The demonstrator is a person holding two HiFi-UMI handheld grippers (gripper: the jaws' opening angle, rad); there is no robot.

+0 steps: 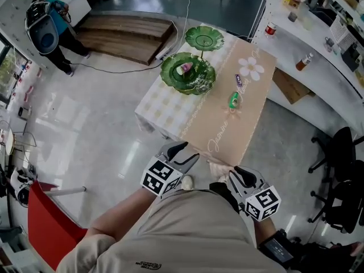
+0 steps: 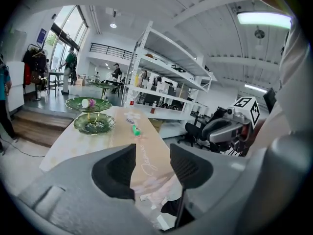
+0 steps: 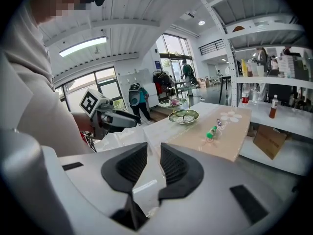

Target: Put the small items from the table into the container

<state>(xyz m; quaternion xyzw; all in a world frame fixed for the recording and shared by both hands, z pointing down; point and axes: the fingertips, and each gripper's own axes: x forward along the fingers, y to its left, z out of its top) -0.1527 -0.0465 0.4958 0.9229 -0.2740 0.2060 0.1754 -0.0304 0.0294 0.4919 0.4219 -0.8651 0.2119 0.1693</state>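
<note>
Head view: approach step by my read, nothing picked up yet. The left gripper (image 1: 185, 152) and right gripper (image 1: 243, 176) both sit at lower centre of the frame, close to the operator's body, at the near end of the bench (image 1: 159, 110). In the left gripper view the jaws stand wide apart with only the bench end showing between them. In the right gripper view the jaws are parted by a narrower gap, also with nothing in it. The targets lie on the tan runner (image 1: 222, 129) right of centre. A green tube (image 1: 234, 100) is mid-runner, and a small dark packet (image 1: 239, 79) is just above it in the frame, apart from it. The container is the green tiered stand (image 1: 196, 81) at upper centre, and one dish already holds a pink-and-white item (image 1: 185, 69). The next move looks like a reach forward to the tube, the nearest item. The jaws need to line up across its short axis, close, then carry it up-left to a dish. The tube is rounded, so it may roll if nudged. The bench wears a checked cloth under the runner and is otherwise uncluttered. Around it, a glossy floor (image 1: 91, 124) fills the left of the frame. A wooden platform (image 1: 125, 33) and a person (image 1: 48, 30) are at upper left, shelving (image 1: 318, 21) runs down the right, and office chairs (image 1: 341, 181) sit at lower right.
</note>
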